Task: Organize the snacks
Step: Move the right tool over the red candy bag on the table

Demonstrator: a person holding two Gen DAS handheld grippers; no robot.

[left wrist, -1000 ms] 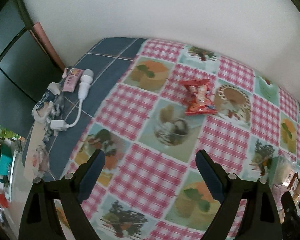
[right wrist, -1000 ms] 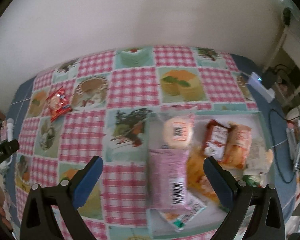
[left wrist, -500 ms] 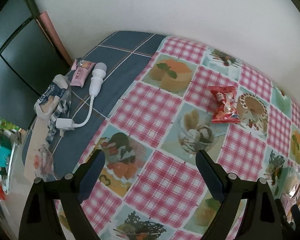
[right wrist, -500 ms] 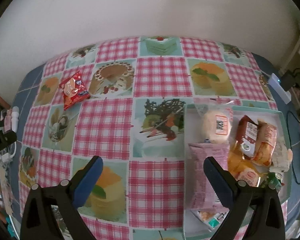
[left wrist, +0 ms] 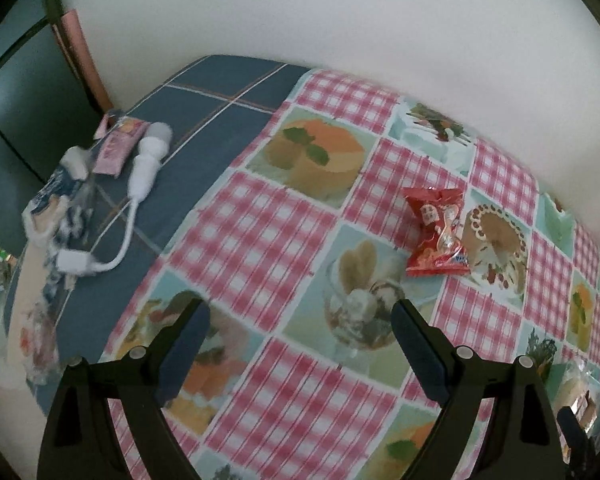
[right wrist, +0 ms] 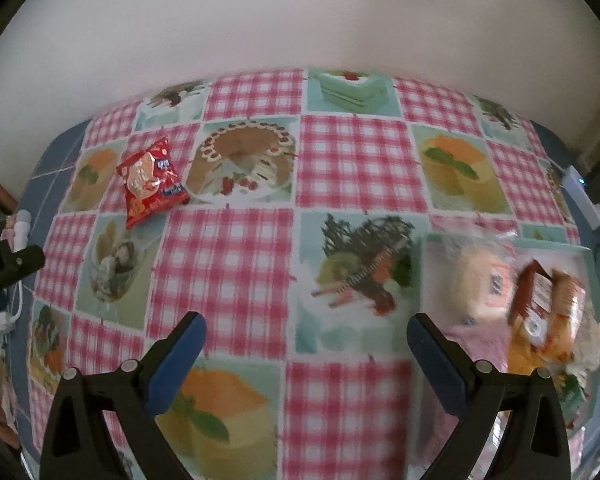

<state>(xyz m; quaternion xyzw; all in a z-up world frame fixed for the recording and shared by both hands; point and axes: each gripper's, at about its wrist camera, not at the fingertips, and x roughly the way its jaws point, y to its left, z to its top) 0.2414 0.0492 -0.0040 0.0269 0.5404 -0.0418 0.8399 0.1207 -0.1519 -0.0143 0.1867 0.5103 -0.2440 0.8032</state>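
Note:
A red snack packet (left wrist: 437, 231) lies alone on the checked tablecloth, beyond and to the right of my left gripper (left wrist: 300, 326), which is open and empty above the cloth. The same red packet (right wrist: 150, 181) shows at the far left in the right wrist view. My right gripper (right wrist: 303, 334) is open with nothing between its fingers. A clear tray (right wrist: 432, 248) at the right holds several snacks: a round bun in a wrapper (right wrist: 478, 284), a pink packet (right wrist: 484, 340) and brown and orange packets (right wrist: 548, 300).
At the table's left end, on blue cloth, lie a white charger with cable (left wrist: 146, 164), a small pink packet (left wrist: 118, 144) and a blue-patterned pouch (left wrist: 54, 204). A white power strip (right wrist: 580, 192) sits at the far right edge. A white wall stands behind the table.
Both grippers have moved left and lower over the table. The tray has slid towards the right edge of the right wrist view, and the red packet now looks larger in both views.

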